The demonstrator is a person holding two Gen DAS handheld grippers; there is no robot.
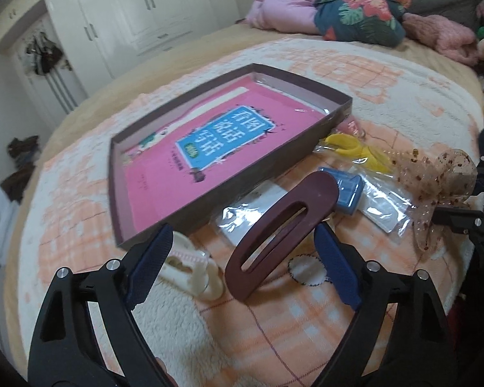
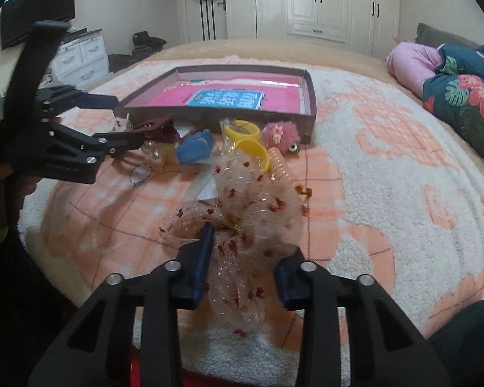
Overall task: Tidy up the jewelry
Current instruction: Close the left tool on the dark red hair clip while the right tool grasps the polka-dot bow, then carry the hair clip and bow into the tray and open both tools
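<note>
Nearest in the right wrist view, the right claw (image 2: 242, 264) is clenched on a sheer beige mesh bow (image 2: 255, 219) dotted with red; the fabric bunches between its blue pads (image 2: 203, 264). The bow rests on a peach-and-white fleece blanket (image 2: 387, 167) spread over a bed.

In the left wrist view, the left claw (image 1: 243, 262) stands wide and released around a dark maroon hair clip (image 1: 280, 222) with a long slot. The clip sits between the blue fingers (image 1: 151, 264) without visibly touching them. A cream hair clip (image 1: 193, 271) lies just beside the left finger.

Just beyond lies a small heap of accessories: a blue item in a clear packet (image 1: 348, 193), yellow rings in plastic (image 2: 245, 135), a fluffy pink hair bobble (image 2: 276, 135) and a coiled orange hair tie (image 2: 280, 164).

Behind the heap sits a shallow dark brown box tray (image 1: 229, 180), holding a pink book (image 1: 190, 161) with a blue label. Farther back, floral bedding (image 2: 464, 103) is piled on the bed, and white wardrobes (image 2: 316, 3) line the wall.
</note>
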